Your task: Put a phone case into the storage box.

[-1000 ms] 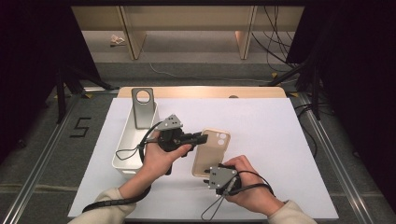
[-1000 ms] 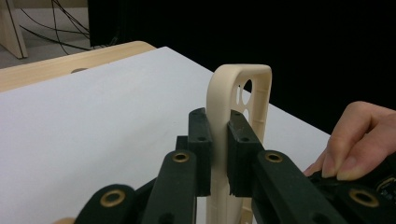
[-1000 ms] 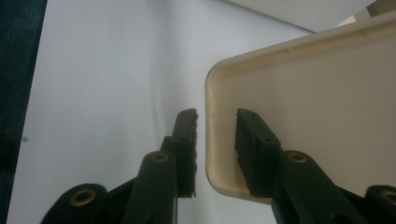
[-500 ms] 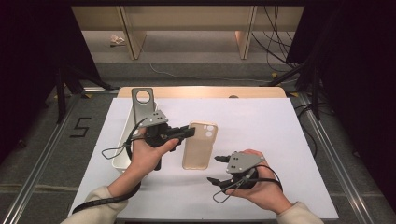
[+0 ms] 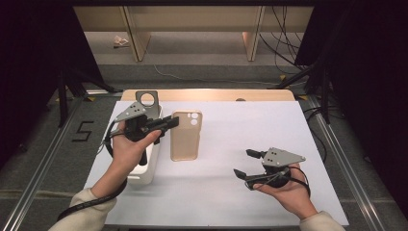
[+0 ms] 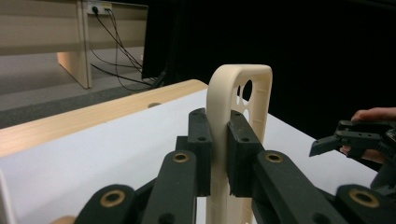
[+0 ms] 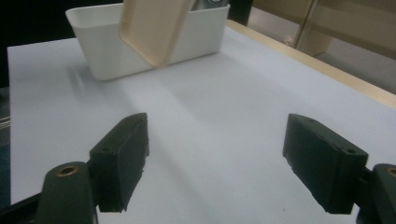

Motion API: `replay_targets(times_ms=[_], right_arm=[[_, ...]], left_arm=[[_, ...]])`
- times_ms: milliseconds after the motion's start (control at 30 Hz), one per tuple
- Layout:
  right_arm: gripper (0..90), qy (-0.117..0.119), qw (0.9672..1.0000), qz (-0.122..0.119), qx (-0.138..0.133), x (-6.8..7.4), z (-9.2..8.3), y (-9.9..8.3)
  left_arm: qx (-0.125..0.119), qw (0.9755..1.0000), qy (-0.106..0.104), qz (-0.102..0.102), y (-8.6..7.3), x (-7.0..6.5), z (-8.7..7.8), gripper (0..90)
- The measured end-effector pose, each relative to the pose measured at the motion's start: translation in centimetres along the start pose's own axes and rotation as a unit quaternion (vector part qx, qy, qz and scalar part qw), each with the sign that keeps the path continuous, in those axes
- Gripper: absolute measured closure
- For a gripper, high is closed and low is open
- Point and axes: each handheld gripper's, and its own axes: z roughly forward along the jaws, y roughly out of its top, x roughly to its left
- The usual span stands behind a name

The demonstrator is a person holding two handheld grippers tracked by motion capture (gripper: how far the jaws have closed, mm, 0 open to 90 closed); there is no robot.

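Note:
A beige phone case (image 5: pixel 186 137) is held on edge by my left gripper (image 5: pixel 173 122), whose pads are shut on its long side wall. In the left gripper view the case (image 6: pixel 243 88) stands upright between the pads, camera cut-outs at the top. It hangs just right of the white bin (image 5: pixel 149 166). My right gripper (image 5: pixel 245 163) is low over the table at the front right, apart from the case. Its jaws have just been opening and stand open with nothing between them (image 7: pixel 219 158). From there the case (image 7: pixel 152 28) shows in front of the bin (image 7: pixel 112 51).
A grey metal plate (image 5: pixel 146 101) with a round hole leans up from the far end of the bin. A white sheet (image 5: pixel 269 125) covers the table, with a wooden edge (image 5: pixel 216 94) at the back. Cables lie on the floor behind.
The left gripper has carried the case left and away, next to the bin. The right gripper has drawn off from the case's near end to the right, and its jaws have spread.

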Motion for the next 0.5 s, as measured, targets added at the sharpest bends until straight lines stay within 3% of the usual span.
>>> replay_targets(times_ms=[167,500], right_arm=[[22.2,-0.023,0.9995,0.02,-0.008,-0.9,-0.9,-0.6],[20.4,-0.058,0.9977,0.035,-0.009,-2.1,-1.8,-1.3]], left_arm=[[-0.01,0.9998,0.016,-0.003,0.6,1.1,-1.1,81.8],[-0.017,0.999,0.041,-0.002,1.1,2.8,-2.4,81.7]])
